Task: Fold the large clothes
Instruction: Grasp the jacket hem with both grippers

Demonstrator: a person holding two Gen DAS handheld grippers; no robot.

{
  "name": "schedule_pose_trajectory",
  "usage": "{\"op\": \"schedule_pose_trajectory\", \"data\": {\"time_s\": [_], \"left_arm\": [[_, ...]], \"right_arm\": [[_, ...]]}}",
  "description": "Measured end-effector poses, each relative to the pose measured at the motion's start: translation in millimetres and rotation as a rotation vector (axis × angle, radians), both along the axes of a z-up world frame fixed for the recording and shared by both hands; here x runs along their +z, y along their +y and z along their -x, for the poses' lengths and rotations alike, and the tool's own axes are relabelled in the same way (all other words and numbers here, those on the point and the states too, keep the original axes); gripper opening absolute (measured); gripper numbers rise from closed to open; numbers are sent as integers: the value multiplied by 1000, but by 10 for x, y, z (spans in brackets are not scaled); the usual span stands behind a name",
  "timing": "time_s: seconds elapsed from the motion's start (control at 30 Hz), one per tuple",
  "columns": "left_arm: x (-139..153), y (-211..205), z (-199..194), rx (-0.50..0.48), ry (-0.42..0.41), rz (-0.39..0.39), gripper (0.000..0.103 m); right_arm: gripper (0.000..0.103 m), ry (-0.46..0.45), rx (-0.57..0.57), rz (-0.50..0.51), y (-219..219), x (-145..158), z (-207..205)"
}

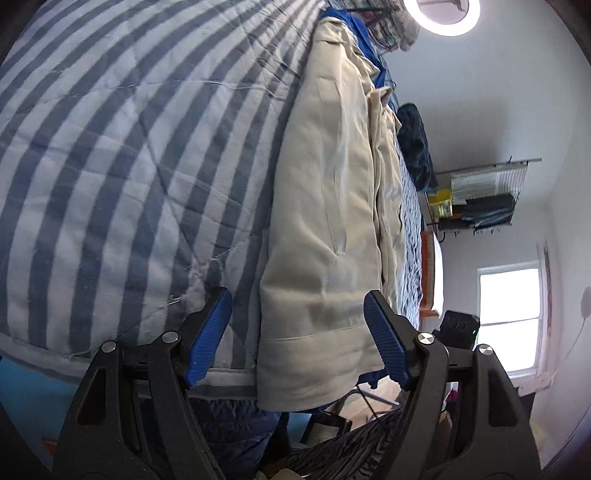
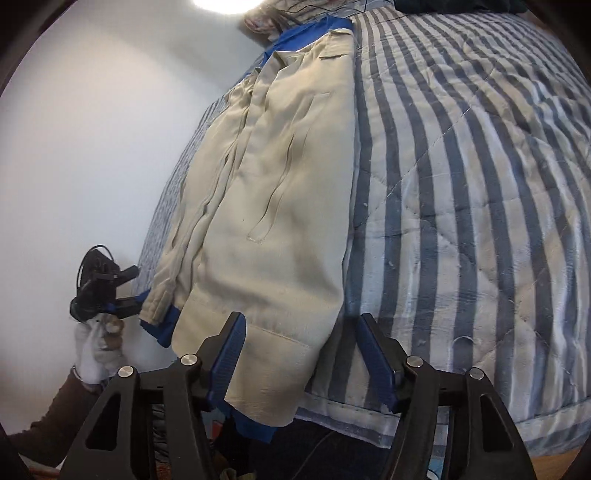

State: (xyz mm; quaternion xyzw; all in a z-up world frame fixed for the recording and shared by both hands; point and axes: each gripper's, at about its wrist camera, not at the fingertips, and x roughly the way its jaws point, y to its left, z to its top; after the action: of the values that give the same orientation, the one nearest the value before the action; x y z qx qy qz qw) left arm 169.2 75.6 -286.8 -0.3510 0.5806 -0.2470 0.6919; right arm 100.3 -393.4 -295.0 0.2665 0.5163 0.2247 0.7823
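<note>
A beige garment with a blue lining lies folded lengthwise on a blue-and-white striped quilt, its hem hanging over the bed's near edge. My left gripper is open, its blue pads standing either side of the hem end without pressing it. In the right wrist view the same garment stretches away over the quilt. My right gripper is open around the hem's right corner. The left gripper also shows at the garment's far left corner, held by a white-gloved hand.
A dark blue garment lies farther along the bed. A wire wall shelf with books, a bright window and a ring light are beyond. A plain white wall runs along the bed's left side.
</note>
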Motion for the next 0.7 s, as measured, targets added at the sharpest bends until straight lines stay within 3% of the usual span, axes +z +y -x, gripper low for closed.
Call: {"op": "schedule_pose_trajectory", "data": {"time_s": [0.13,0.27,0.4,0.43,0.5,0.57,0.7], "left_arm": [[-17,-103,37,-29,-13,1,74],[-68,-319,47,-74,3,13,65],[-13,-461,61,-104,-20,-24,63],[-12,-463,78,-105,-16,-23,59],[-10,-505,88,-110,-13,-41,41],[11,-495,105,-107,-14,-35,33],[123,-445,132,-70,-23,25,26]], "right_arm": [[57,42,18,-140,-7,-127,-1],[57,40,39,-178,64,-174,-31],[56,51,45,-202,183,-185,-152],[52,54,48,-198,208,-183,-163],[41,58,46,-189,245,-193,-178],[29,61,30,-204,262,-193,-171],[20,37,-12,-268,229,-80,-126]]}}
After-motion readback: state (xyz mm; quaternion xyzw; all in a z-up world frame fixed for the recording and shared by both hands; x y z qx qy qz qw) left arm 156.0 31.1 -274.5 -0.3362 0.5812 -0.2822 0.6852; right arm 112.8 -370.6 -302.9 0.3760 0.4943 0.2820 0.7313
